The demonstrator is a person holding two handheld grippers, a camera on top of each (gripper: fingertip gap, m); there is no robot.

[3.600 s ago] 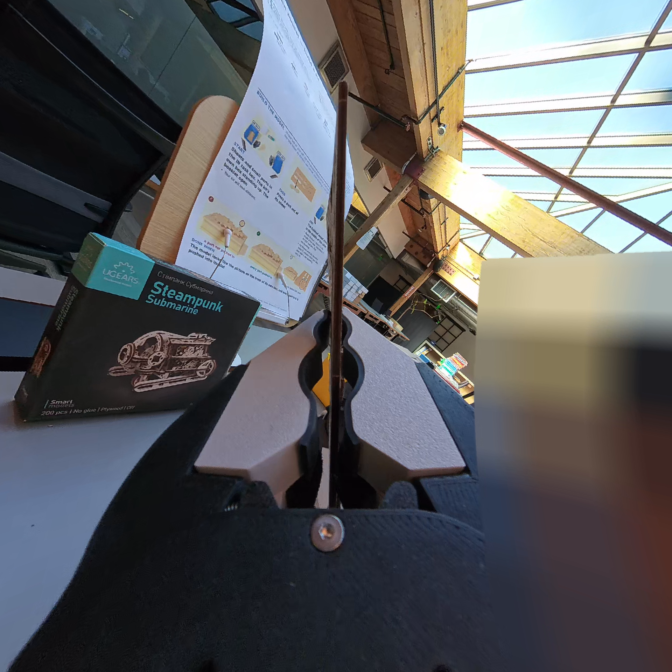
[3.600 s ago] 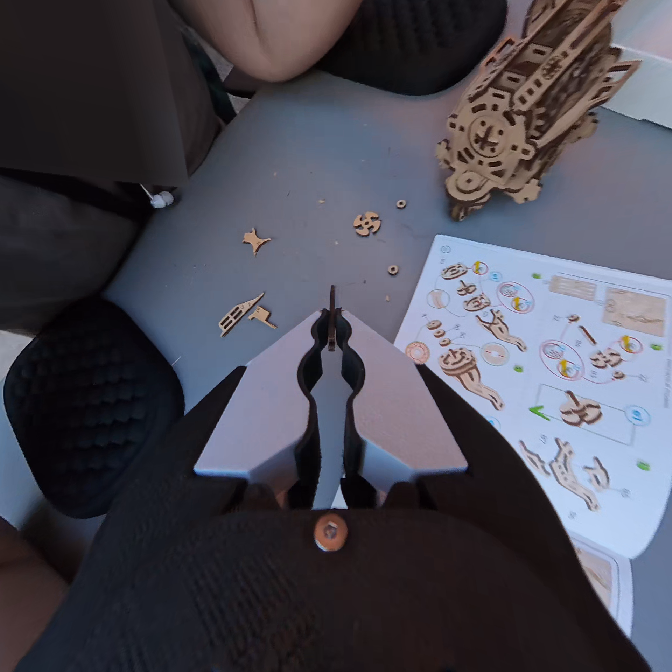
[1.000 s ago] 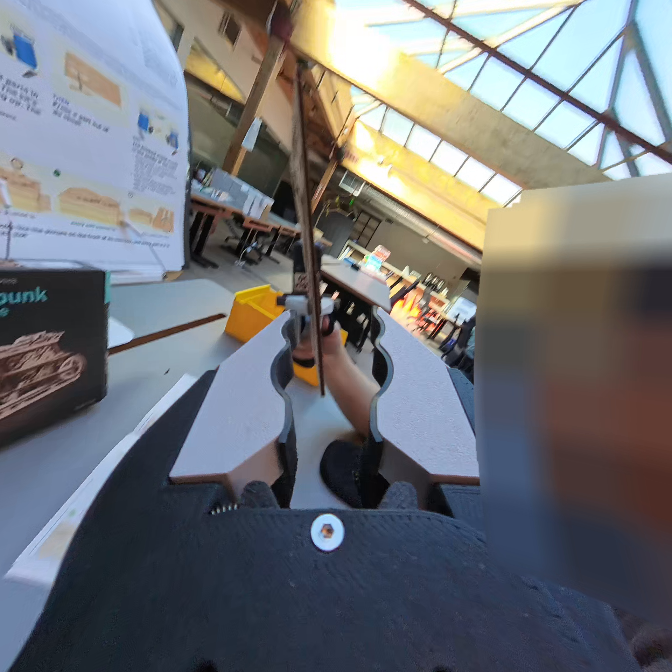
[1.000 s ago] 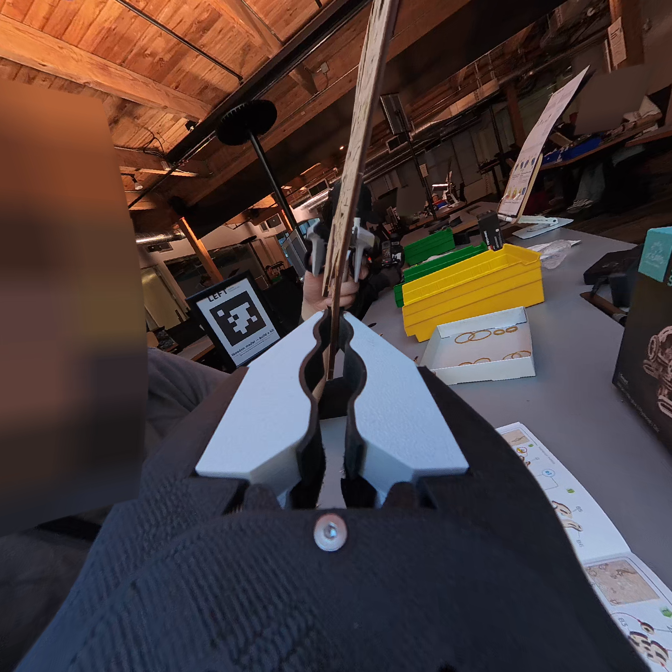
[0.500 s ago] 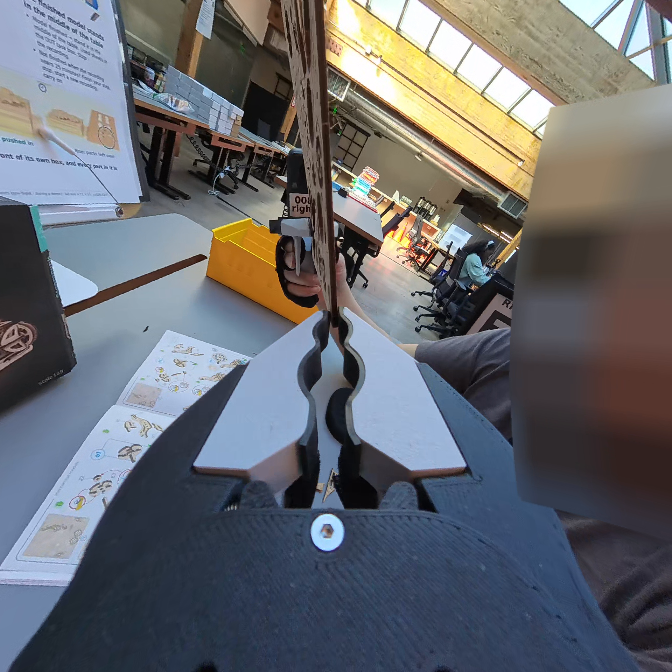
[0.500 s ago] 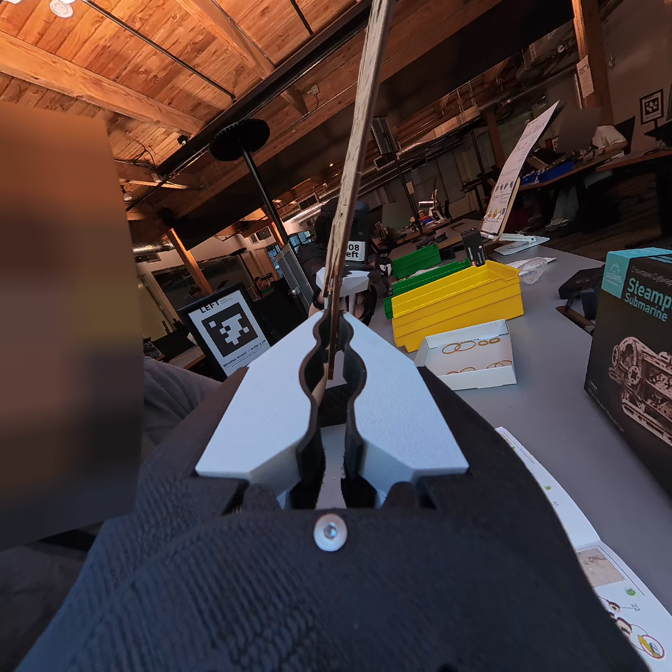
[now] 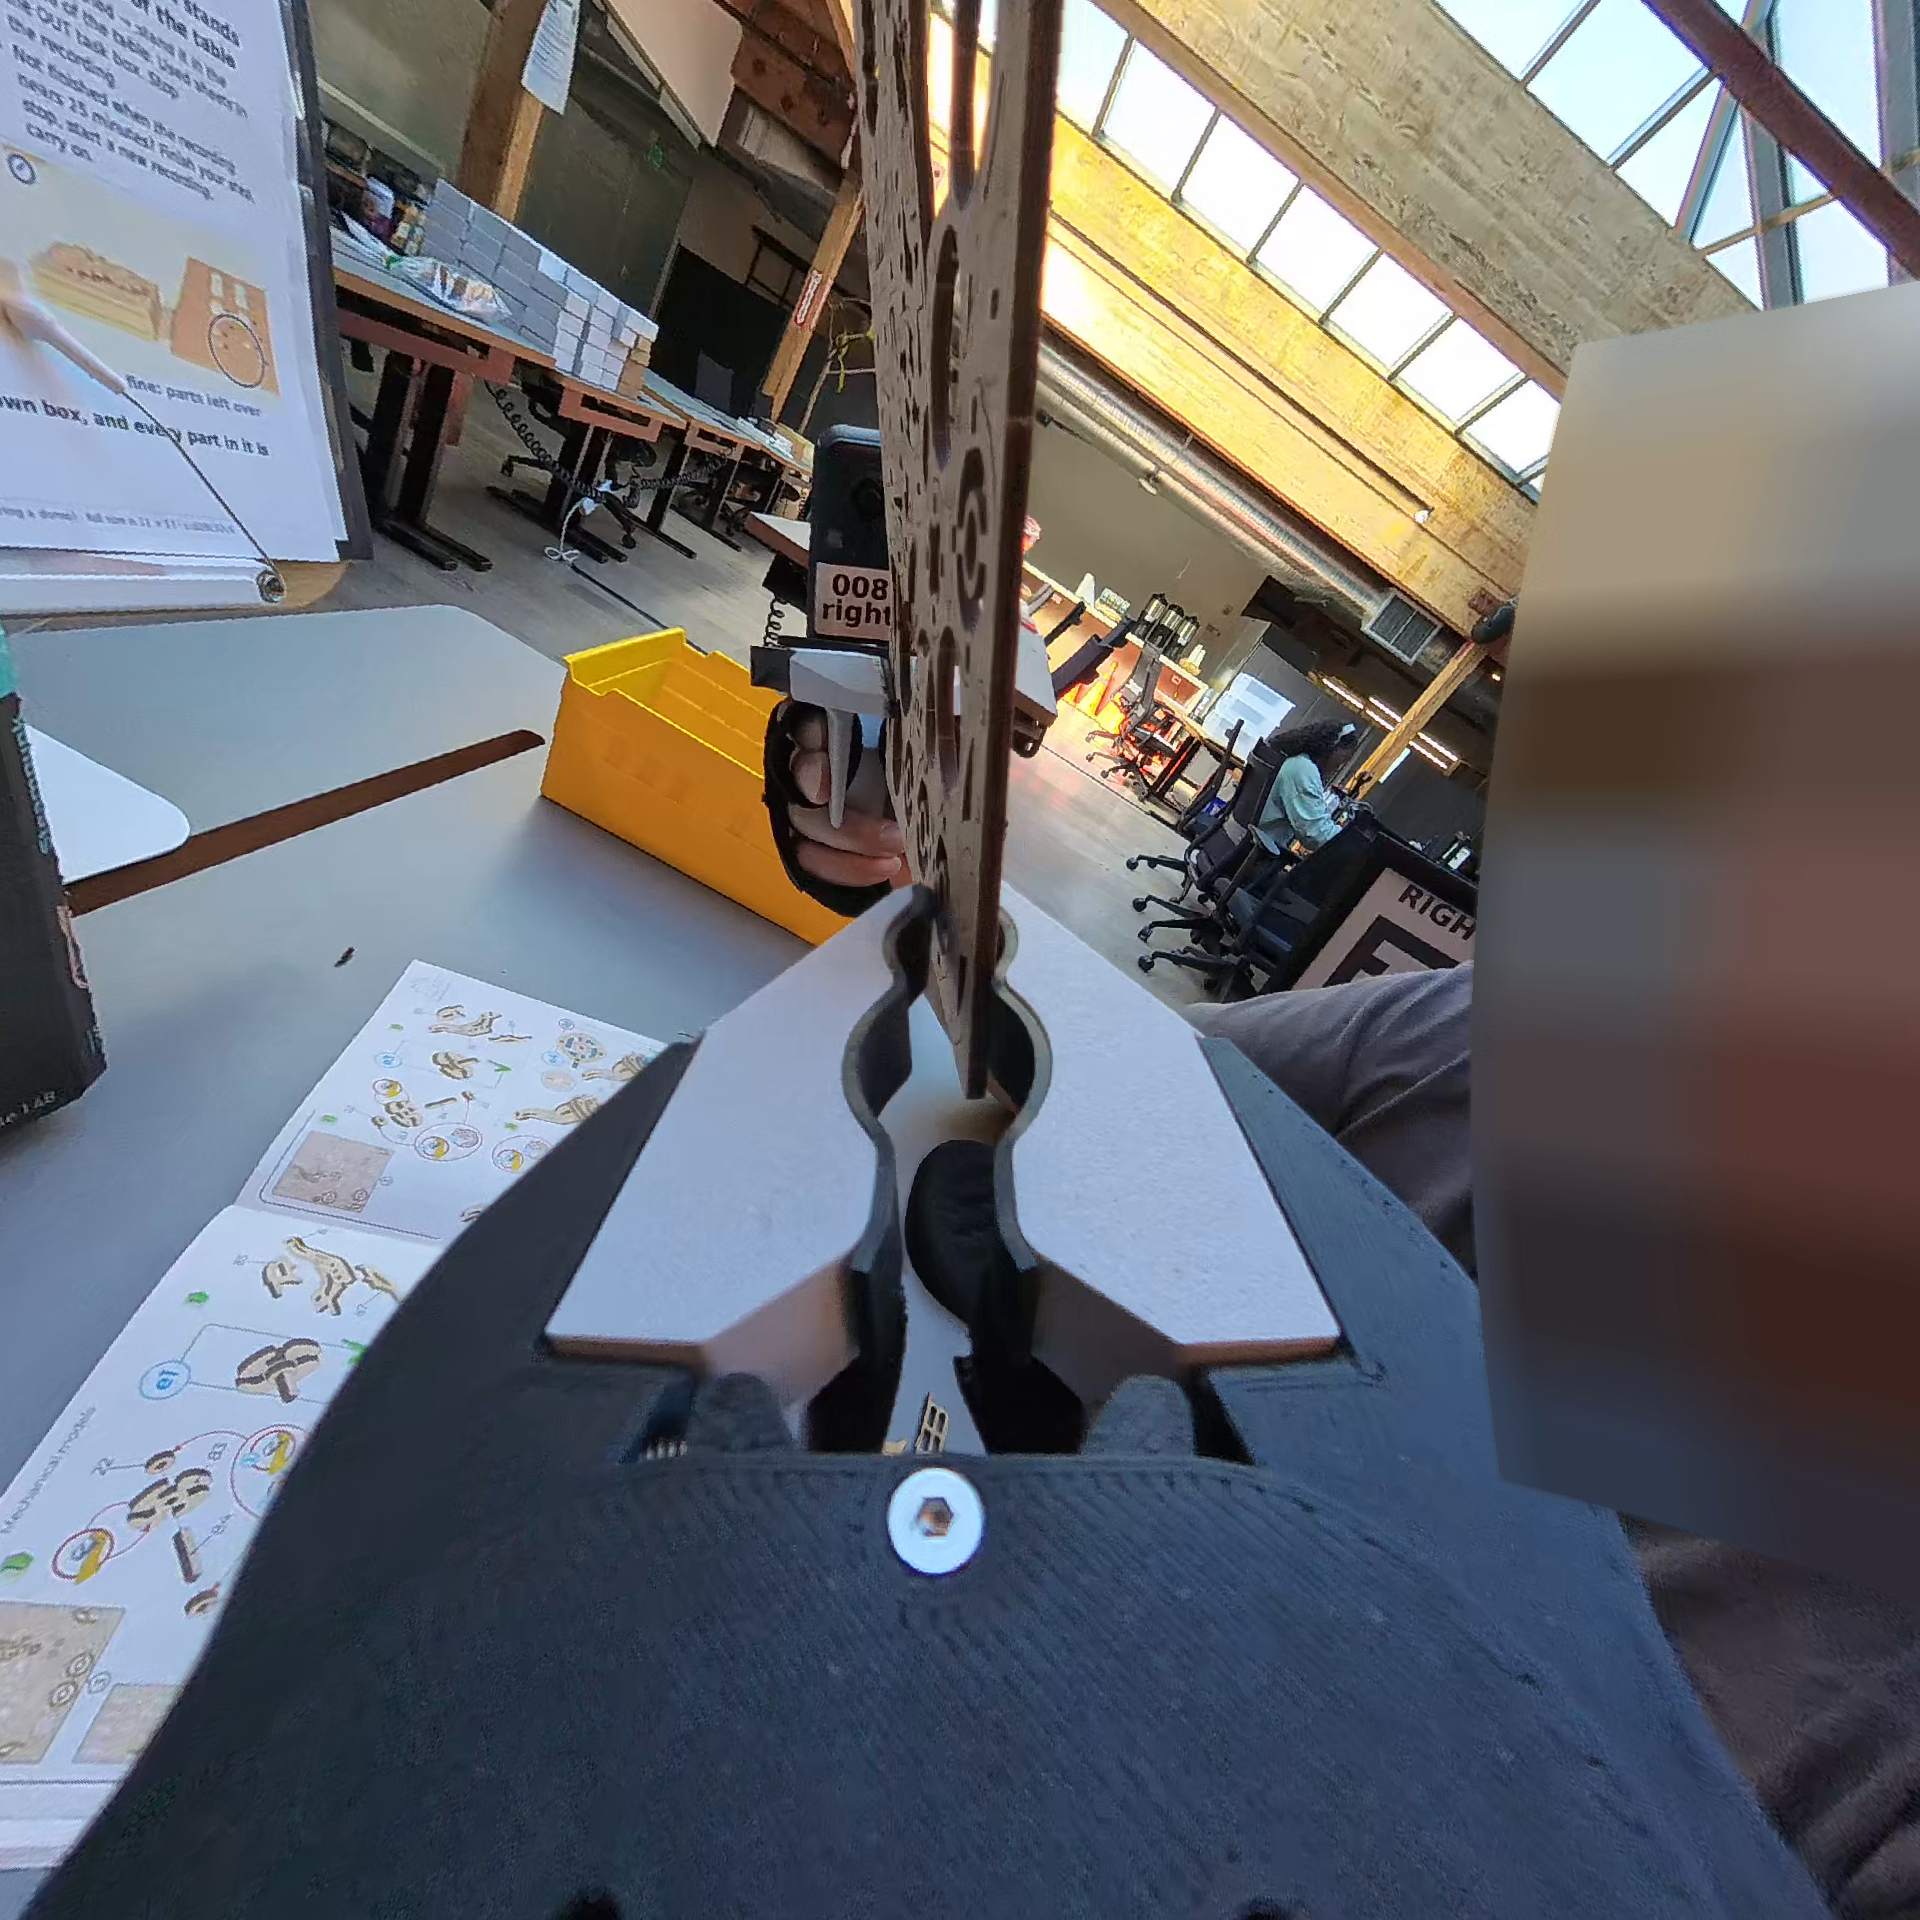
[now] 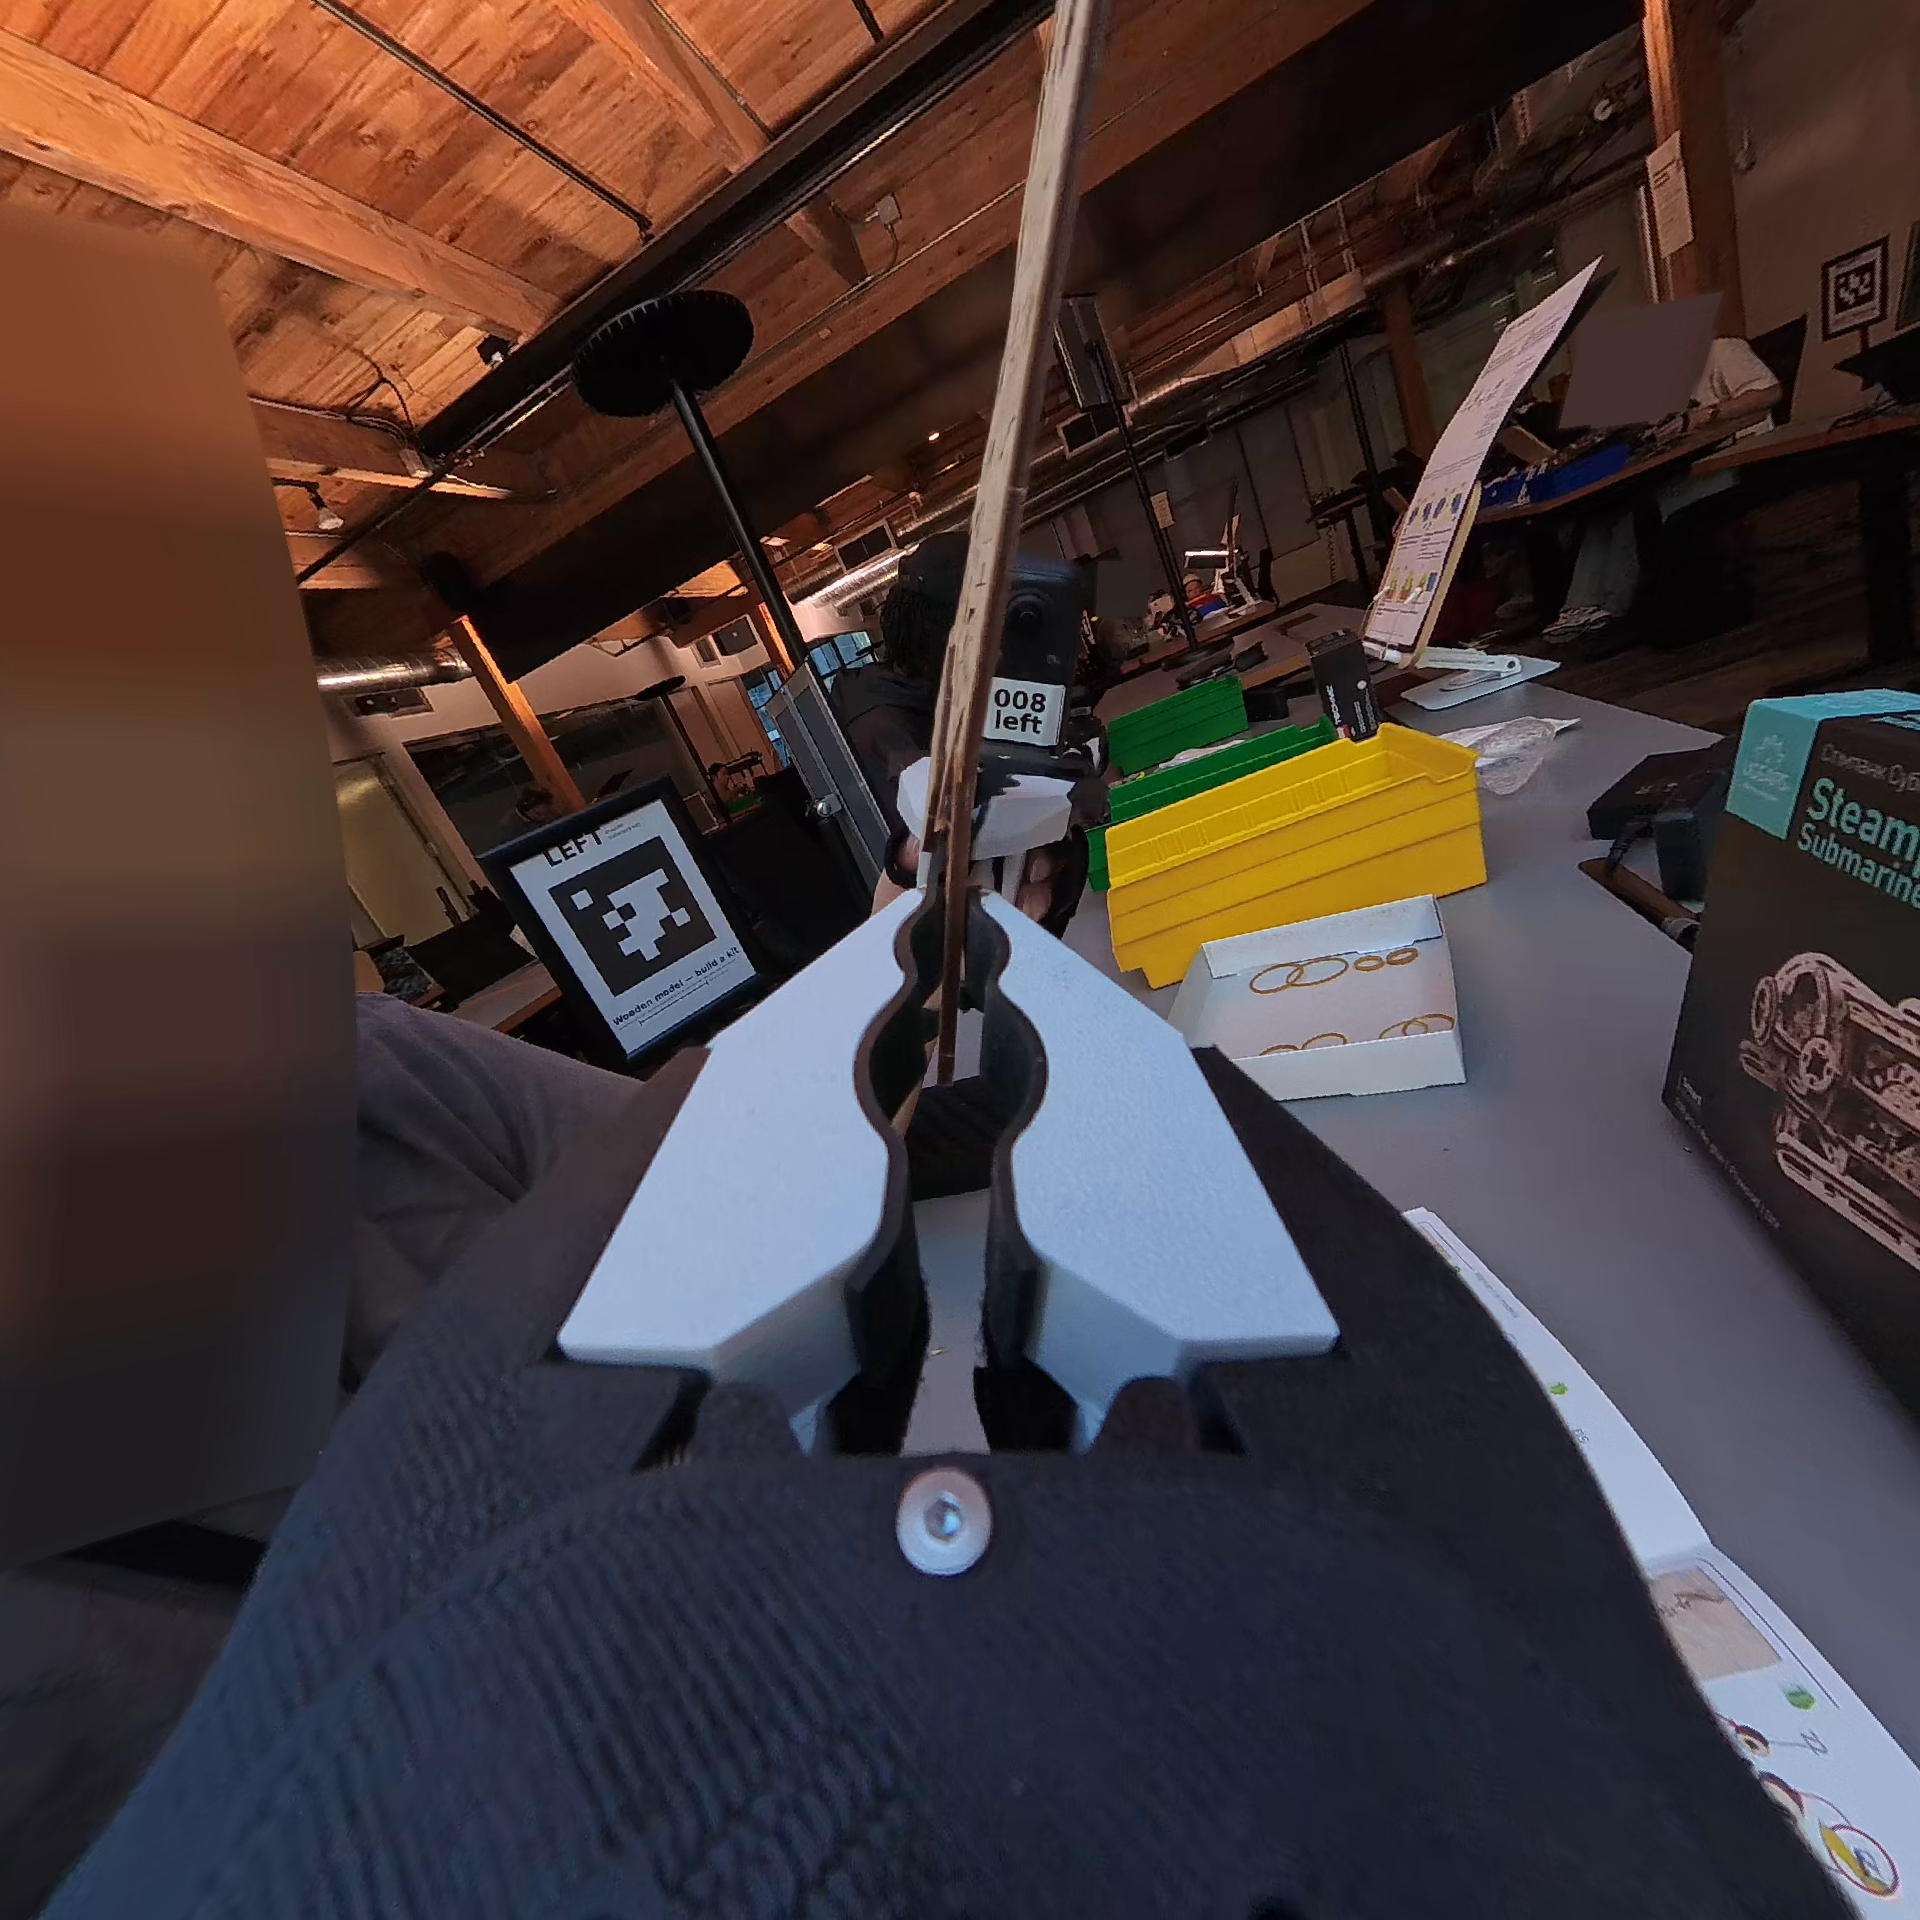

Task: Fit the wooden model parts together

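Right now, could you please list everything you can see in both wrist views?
wooden sheet: one, brown, laser-cut, upright, held between both grippers
booklet: one, white, open on the table
kit box: one, black with teal top, standing on the table
yellow bins: two, stacked, on the table
green bins: at least two, behind the yellow ones
white tray: one, holding rubber bands, in front of the yellow bins
instruction sheet: one, white, on a wooden stand
marker sign: one, black and white, beyond the table's edge
table: one, grey
left gripper: shut on the sheet's edge
right gripper: shut on the sheet's edge
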